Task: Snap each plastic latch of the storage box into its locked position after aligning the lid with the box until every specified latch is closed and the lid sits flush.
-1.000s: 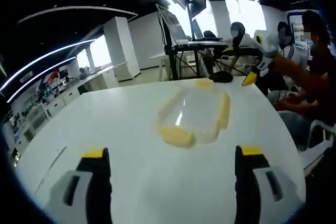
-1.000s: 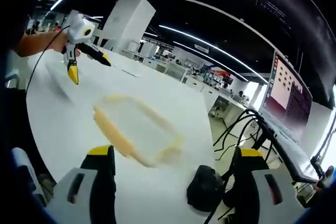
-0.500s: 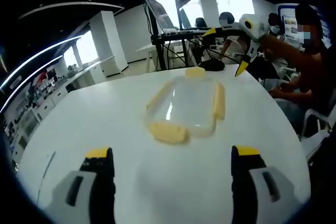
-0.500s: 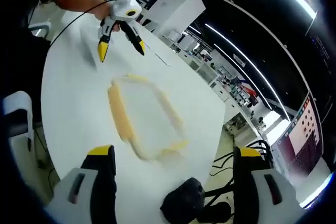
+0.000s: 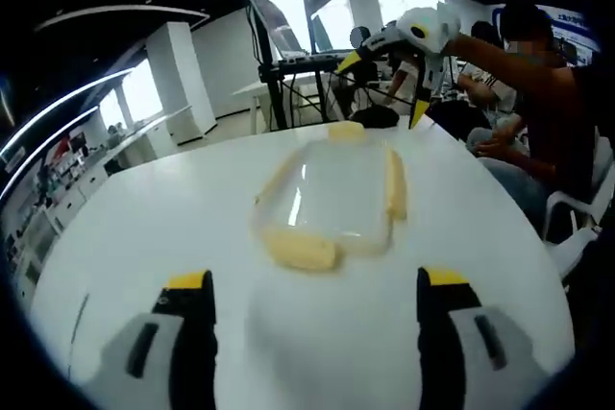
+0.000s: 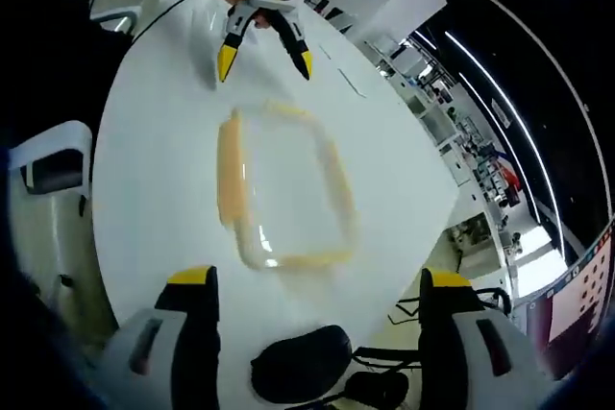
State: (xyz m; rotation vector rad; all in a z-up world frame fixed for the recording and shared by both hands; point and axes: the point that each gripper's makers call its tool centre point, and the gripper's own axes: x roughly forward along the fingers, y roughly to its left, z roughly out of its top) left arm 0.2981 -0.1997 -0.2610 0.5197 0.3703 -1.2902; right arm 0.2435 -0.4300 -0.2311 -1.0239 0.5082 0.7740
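In the left gripper view the left gripper (image 5: 312, 304) stands wide and empty, with the clear storage box (image 5: 332, 201) on the white table (image 5: 144, 228) at 12 o'clock and its near yellow latch (image 5: 300, 249) closest.

In the right gripper view the right gripper (image 6: 315, 309) is likewise wide, the box ahead; blur hides whether any latch is down. Press each squarely from above.

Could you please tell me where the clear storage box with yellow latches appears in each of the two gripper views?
Left gripper view: the storage box sits at picture centre, beyond the open left gripper.
Right gripper view: the box lies at centre, above the open right gripper.
Shared landmark: the white table beneath it.
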